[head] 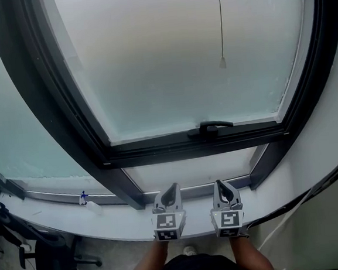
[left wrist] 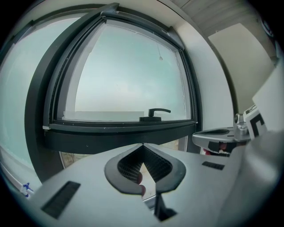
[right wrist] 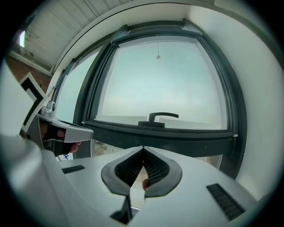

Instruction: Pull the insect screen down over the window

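A dark-framed window (head: 158, 150) with frosted glass fills the head view. Its black handle (head: 214, 126) sits on the bottom rail of the sash. A thin pull cord with a small end piece (head: 222, 62) hangs down in front of the glass at the upper right; the screen itself is not visible. My left gripper (head: 173, 187) and right gripper (head: 218, 184) are side by side over the white sill (head: 106, 222), below the handle and apart from the frame. Both are shut with nothing between the jaws. The handle (left wrist: 156, 113) (right wrist: 160, 118) and the cord end (left wrist: 160, 57) (right wrist: 158, 56) show in both gripper views.
A small bottle with a blue cap (head: 86, 202) lies on the sill at the left. A black office chair (head: 54, 262) stands on the floor below left. A white wall (head: 334, 146) borders the window on the right. A fixed pane (head: 10, 139) lies left of the sash.
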### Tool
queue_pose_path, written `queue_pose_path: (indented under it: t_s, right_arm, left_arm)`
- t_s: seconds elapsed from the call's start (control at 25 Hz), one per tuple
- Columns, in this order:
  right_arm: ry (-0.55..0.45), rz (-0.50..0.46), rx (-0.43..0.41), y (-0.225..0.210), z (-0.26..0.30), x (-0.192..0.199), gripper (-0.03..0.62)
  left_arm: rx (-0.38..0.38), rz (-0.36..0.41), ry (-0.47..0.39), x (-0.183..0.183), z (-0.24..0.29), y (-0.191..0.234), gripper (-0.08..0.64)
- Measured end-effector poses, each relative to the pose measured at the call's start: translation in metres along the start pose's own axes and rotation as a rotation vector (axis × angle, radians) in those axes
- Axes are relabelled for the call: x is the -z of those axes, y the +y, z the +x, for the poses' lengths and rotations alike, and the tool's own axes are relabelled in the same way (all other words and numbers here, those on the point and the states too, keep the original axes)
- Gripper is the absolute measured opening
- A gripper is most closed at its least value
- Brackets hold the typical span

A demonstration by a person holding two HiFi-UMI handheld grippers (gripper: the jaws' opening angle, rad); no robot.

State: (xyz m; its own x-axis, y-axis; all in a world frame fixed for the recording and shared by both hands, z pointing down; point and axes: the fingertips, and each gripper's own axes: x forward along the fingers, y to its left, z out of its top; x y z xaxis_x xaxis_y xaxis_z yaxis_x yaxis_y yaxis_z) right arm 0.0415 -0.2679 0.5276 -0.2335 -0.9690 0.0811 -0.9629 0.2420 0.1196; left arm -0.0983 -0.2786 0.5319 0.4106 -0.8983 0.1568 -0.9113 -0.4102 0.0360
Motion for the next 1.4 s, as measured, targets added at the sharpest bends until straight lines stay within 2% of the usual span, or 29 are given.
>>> queue_pose_path:
  t_s: [0.28, 0.52, 0.68, 0.92, 1.04, 1.16, 1.4]
  right_arm:
    - [0.018, -0.011, 0.032, -0.002, 0.008, 0.002, 0.003]
    - [0.040, -0.018, 0.028, -0.006, 0.016, 0.006, 0.003]
    - [0.033, -0.010, 0.022, -0.013, 0.022, 0.002, 0.003]
    - [0.020, -0.024, -0.027, -0.012, 0.033, -0.003, 0.003]
    - [0.036, 0.026, -0.016, -0.025, 0.037, -0.002, 0.003]
    - [-0.012, 0.055, -0.009, -0.040, 0.042, -0.021, 0.003]
    - [-0.093, 0.005, 0.010, -0.064, 0.059, -0.053, 0.003]
  left_arm:
    - [0.011, 0.003, 0.006, 0.002, 0.010, 0.013, 0.003]
    - [0.029, -0.068, 0.003, -0.008, 0.017, 0.013, 0.002]
    - [-0.004, -0.032, -0.002, -0.005, 0.026, 0.019, 0.003]
    - [-0.025, -0.022, -0.003, -0.009, 0.034, 0.013, 0.003]
    - [-0.040, -0.005, -0.018, -0.018, 0.038, 0.013, 0.002]
    - [-0.057, 0.005, -0.035, -0.028, 0.042, 0.015, 0.003]
    - [-0.084, 0.001, -0.108, -0.067, 0.051, 0.014, 0.003]
